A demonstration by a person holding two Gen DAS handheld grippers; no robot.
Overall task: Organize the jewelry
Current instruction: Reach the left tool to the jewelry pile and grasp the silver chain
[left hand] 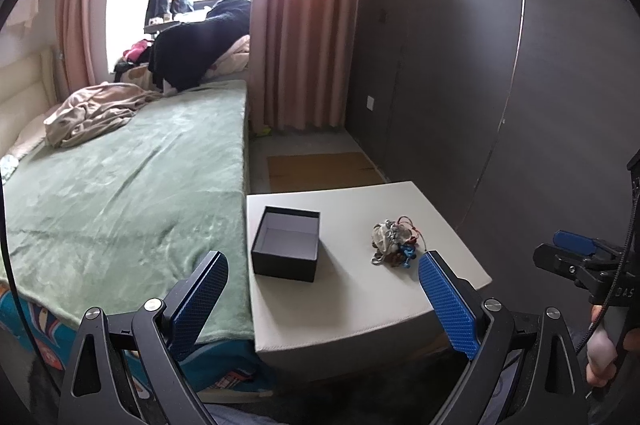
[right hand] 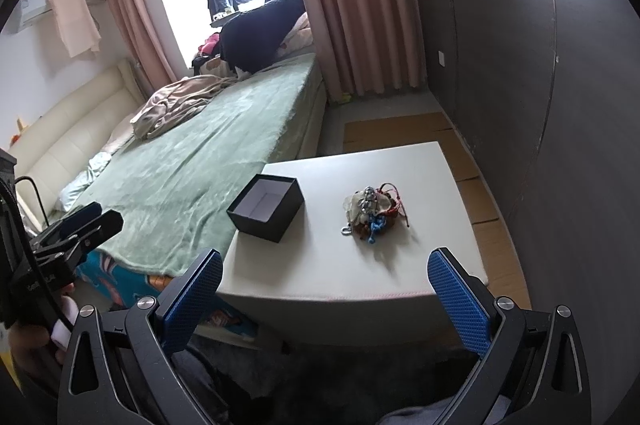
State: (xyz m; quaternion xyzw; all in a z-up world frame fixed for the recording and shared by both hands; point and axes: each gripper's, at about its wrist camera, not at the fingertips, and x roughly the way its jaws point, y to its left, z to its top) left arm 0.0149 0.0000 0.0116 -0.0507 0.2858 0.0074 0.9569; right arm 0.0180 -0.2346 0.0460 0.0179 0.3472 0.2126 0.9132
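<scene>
A tangled heap of jewelry (left hand: 394, 241) (right hand: 372, 211), with chains, beads and red and blue cords, lies on a white padded stool (left hand: 360, 305) (right hand: 360, 265). To its left stands a black open box (left hand: 286, 245) (right hand: 266, 207), empty inside. My left gripper (left hand: 322, 273) hangs open in front of the stool, its blue pads wide apart. My right gripper (right hand: 324, 273) is open too, short of the stool's front edge. Neither touches anything. Each gripper also shows at the edge of the other's view, held by a hand.
A bed with a green blanket (left hand: 120, 185) (right hand: 208, 153) adjoins the stool on the left. A dark wardrobe wall (left hand: 500, 85) (right hand: 520, 65) runs along the right. Cardboard sheets (left hand: 320, 169) (right hand: 400, 129) lie on the floor behind the stool. Pink curtains (left hand: 304, 25) hang by the window.
</scene>
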